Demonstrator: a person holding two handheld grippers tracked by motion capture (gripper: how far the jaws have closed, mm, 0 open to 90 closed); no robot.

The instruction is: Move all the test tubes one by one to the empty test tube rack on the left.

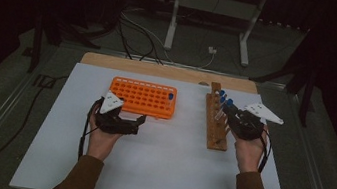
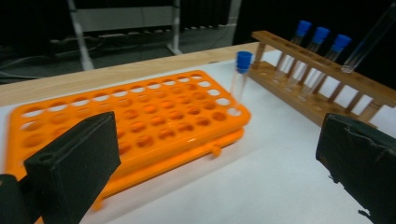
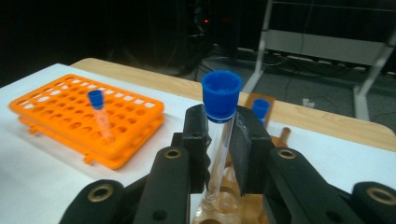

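Note:
An orange tube rack [image 1: 143, 97] lies mid-table, with one blue-capped tube [image 1: 170, 97] standing at its right end. Just in front of that rack my left gripper [image 1: 138, 124] hovers open, jaws wide apart with nothing between the pads [image 2: 74, 163]. In the left gripper view the orange rack [image 2: 140, 116] and its tube [image 2: 242, 70] lie ahead. My right gripper [image 1: 230, 115] is shut on a clear blue-capped tube [image 3: 221, 95] and holds it upright just above the wooden rack [image 1: 215, 127]. The held tube's lower end [image 2: 369, 39] slants above the wooden rack [image 2: 322, 79].
The wooden rack holds three more blue-capped tubes [image 2: 319, 35] in its far holes. A white mat [image 1: 160, 169] covers the table, bare in front of both racks. Beyond the table's far edge are cables and a metal stand [image 1: 214, 10] on the floor.

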